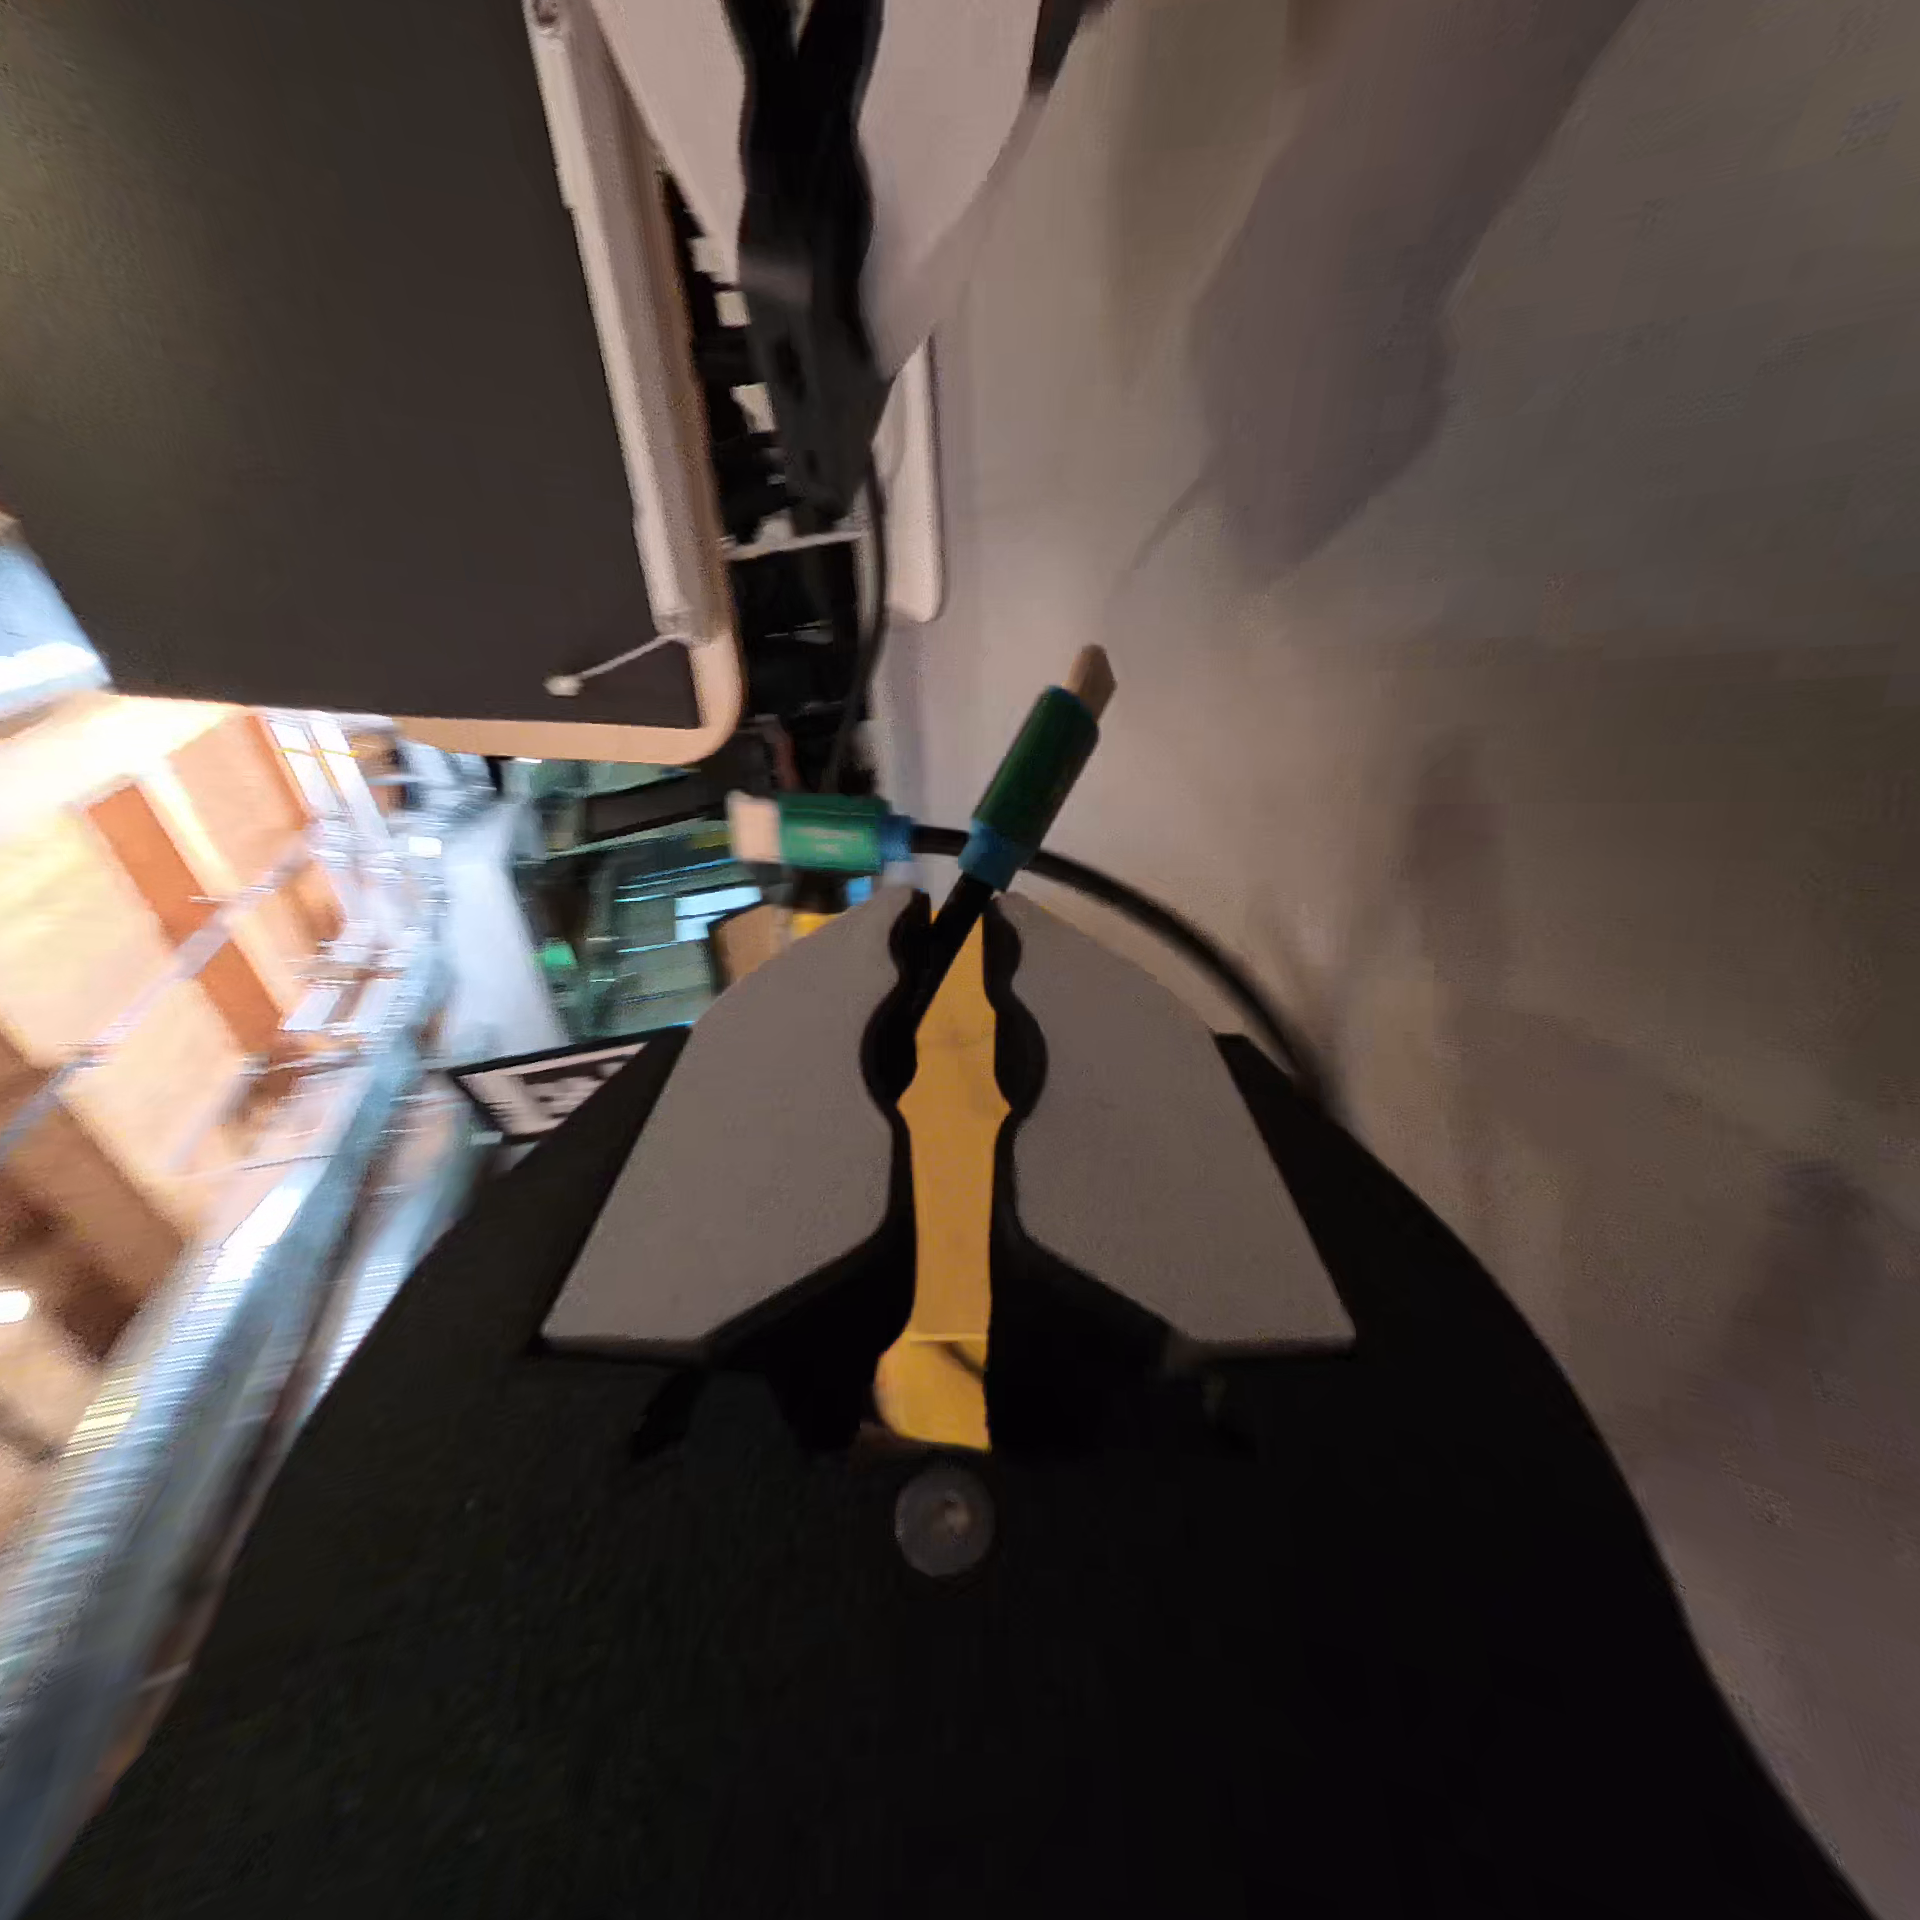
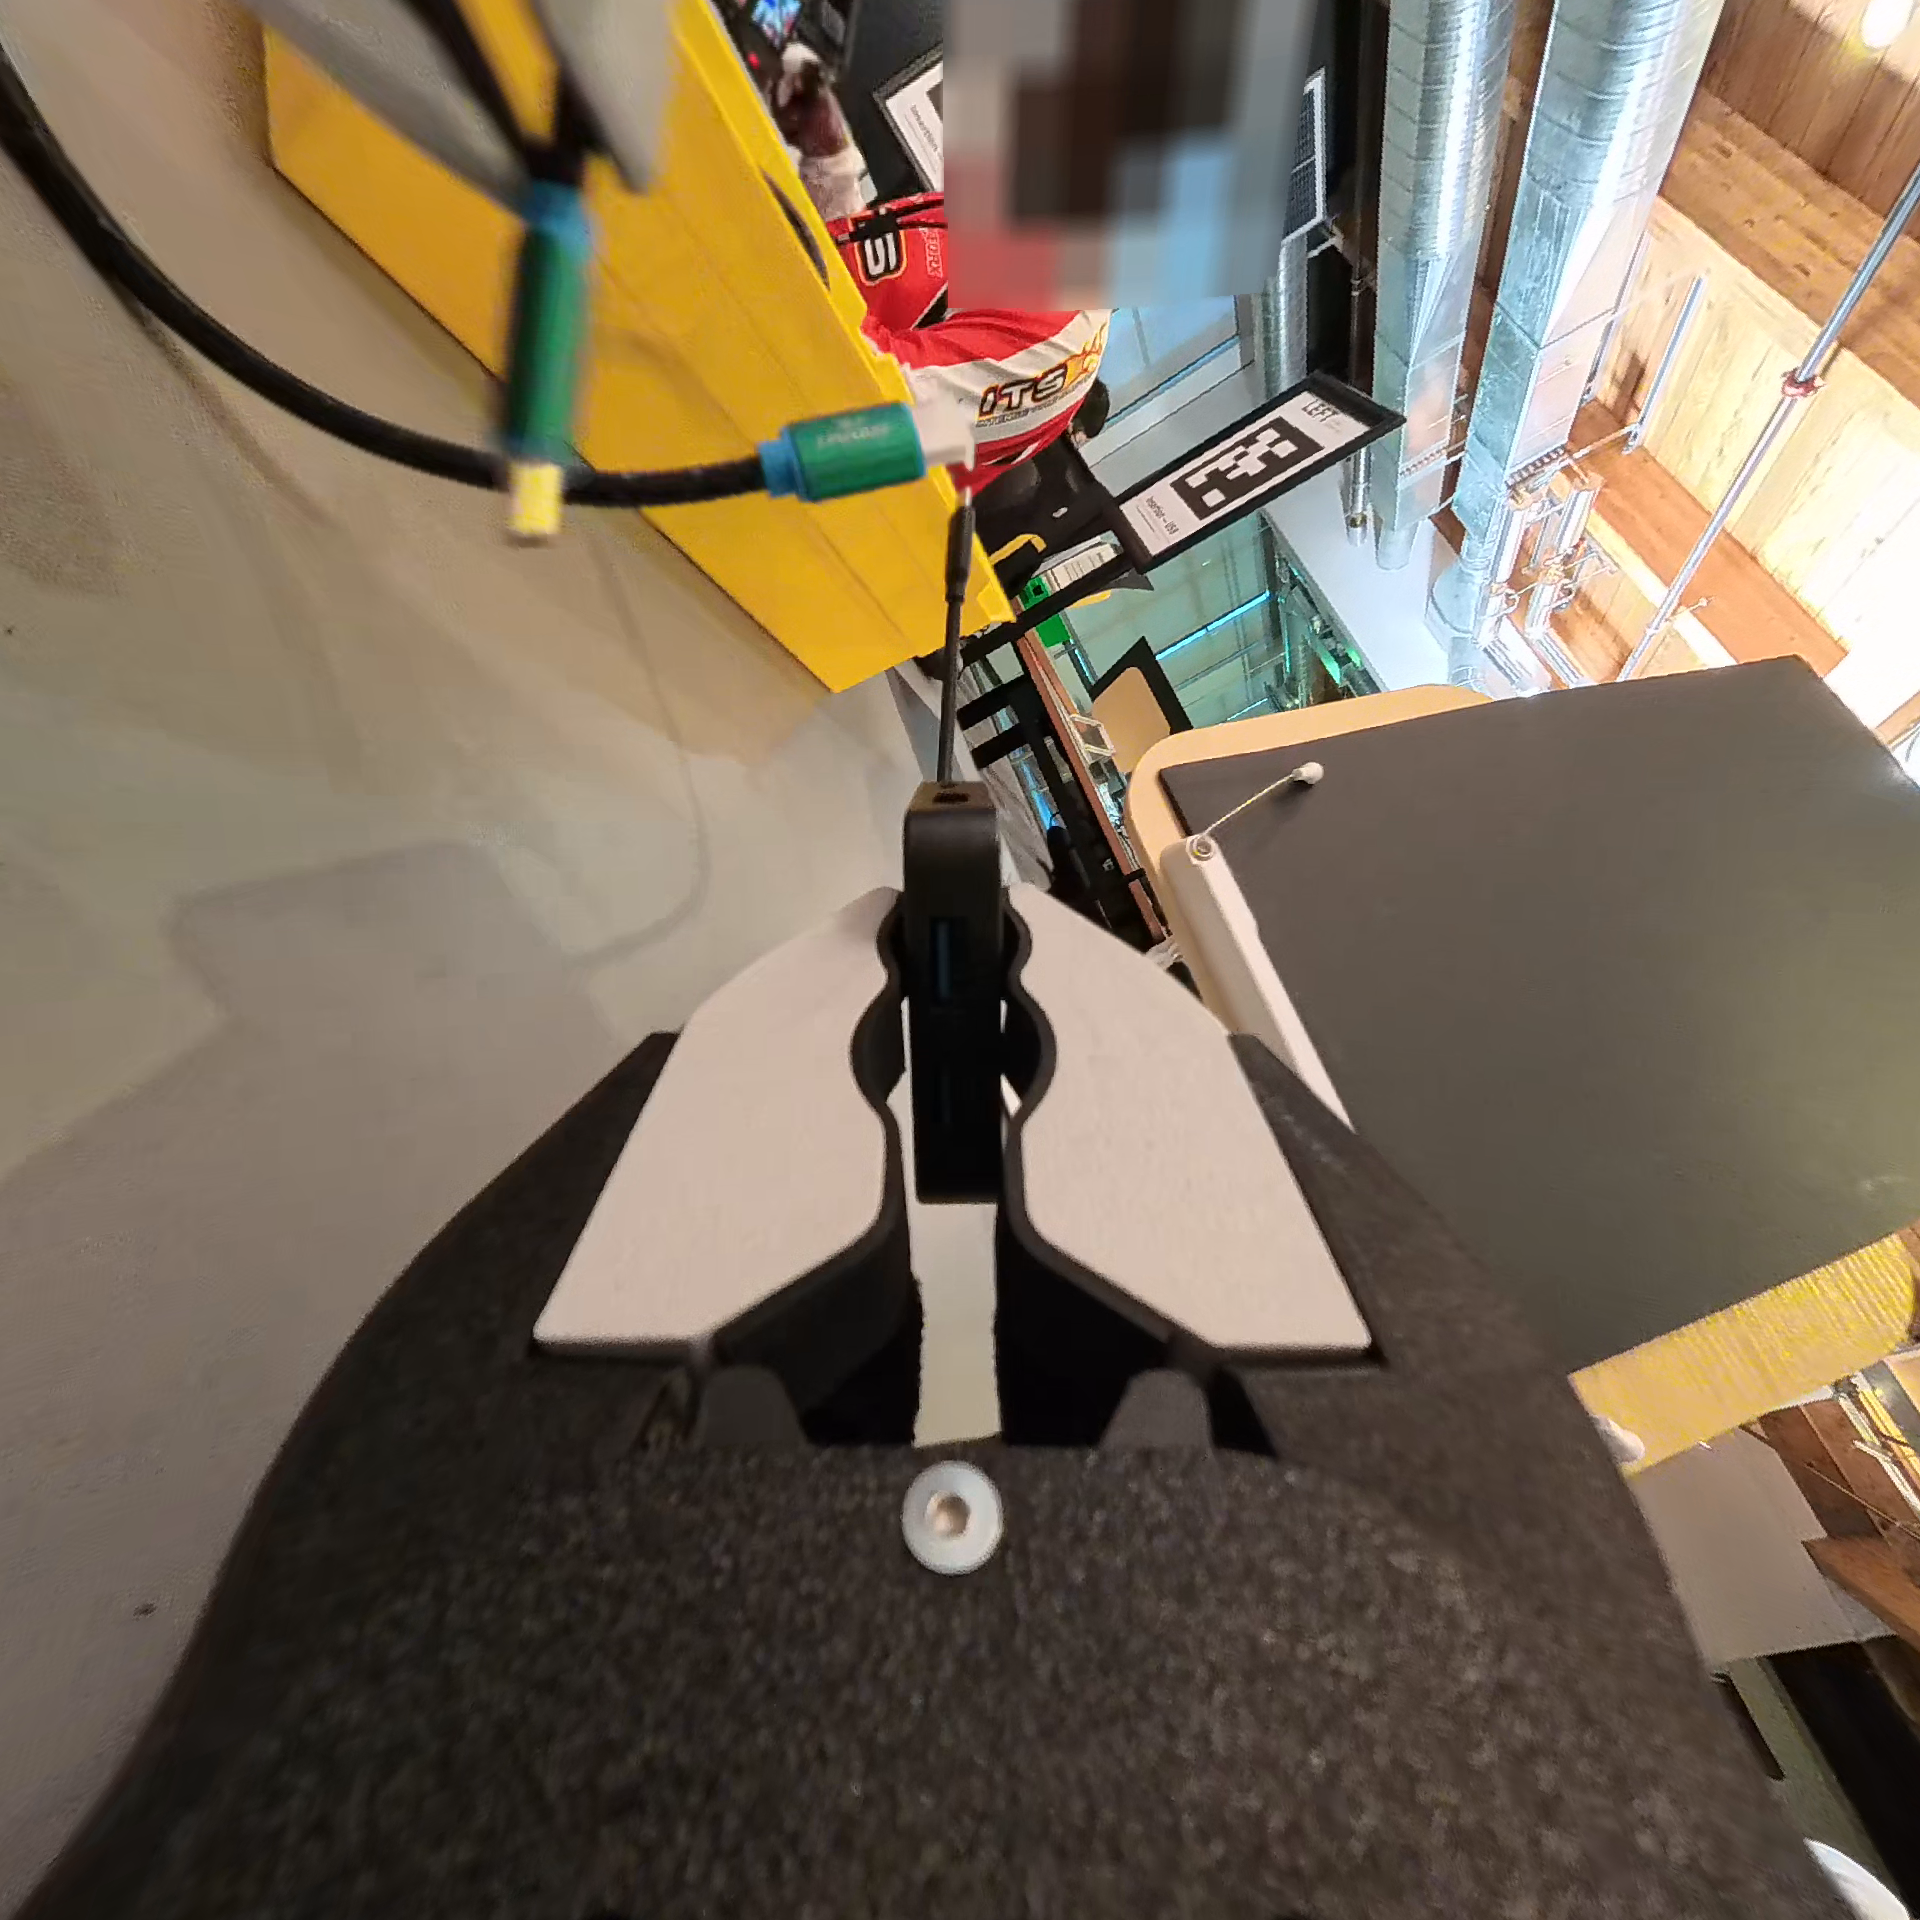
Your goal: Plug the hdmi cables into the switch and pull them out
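Gripping: L gripper (image 1: pixel 954 904) cable (image 1: pixel 940 956), R gripper (image 2: pixel 954 914) switch (image 2: pixel 954 1039).

A: How many green metal HDMI plugs are showing?

B: Two: one plug (image 1: pixel 1039 774) sticking up from the left tongs (image 1: pixel 951 904), one loose plug (image 1: pixel 821 831) lying sideways beside it.

A: And black braided cables?

B: One black braided cable (image 2: pixel 260 364) is curving between them.

A: Switches?

B: One slim black switch box (image 2: pixel 951 997) is sitting in the right tongs (image 2: pixel 951 914). One yellow plastic bin (image 2: pixel 717 343) is standing behind.
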A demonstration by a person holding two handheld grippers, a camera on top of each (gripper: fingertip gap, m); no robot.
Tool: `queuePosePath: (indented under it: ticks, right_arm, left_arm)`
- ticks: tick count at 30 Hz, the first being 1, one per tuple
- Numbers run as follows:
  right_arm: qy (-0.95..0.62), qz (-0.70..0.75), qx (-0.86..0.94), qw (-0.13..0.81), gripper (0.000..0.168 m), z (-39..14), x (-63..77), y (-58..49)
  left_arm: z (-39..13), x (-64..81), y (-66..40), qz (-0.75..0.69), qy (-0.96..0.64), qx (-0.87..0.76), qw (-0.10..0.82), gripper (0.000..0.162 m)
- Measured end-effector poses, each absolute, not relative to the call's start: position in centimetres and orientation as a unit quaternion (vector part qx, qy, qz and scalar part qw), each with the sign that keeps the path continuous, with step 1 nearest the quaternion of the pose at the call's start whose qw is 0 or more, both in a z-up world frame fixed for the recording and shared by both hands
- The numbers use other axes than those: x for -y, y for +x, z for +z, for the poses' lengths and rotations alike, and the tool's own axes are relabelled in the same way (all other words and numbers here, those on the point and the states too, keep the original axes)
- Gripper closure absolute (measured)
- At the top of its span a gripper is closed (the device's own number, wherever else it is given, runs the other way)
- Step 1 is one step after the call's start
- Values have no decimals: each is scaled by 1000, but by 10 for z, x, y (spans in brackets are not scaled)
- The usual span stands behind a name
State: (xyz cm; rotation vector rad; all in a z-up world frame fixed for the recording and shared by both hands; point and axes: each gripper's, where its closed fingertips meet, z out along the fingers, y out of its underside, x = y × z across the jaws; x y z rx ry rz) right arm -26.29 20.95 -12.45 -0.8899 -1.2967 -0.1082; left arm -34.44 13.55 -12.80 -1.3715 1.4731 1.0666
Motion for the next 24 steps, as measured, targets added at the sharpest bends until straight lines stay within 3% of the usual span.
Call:
queuePosePath:
  ticks: [6, 9, 14, 20, 24]
  right_arm:
    - [-405, -46, 591, 696, 155, -129, -210, -265]
    - [-407, -43, 592, 695, 155, -130, -210, -265]
    - [-412, -39, 596, 688, 155, -133, -210, -265]
    - [-412, -39, 602, 683, 155, -135, -210, -266]
    - [-418, -34, 599, 682, 155, -135, -211, -266]
  left_arm:
    - [-170, -81, -299, 110, -758, -495, 412, 159]
    - [-187, -73, -296, 17, -806, -449, 385, 162]
    - [-173, -61, -288, -45, -760, -508, 402, 162]
    - [-187, -83, -319, -34, -706, -615, 350, 133]
    - [-203, -87, -317, -5, -626, -698, 347, 136]
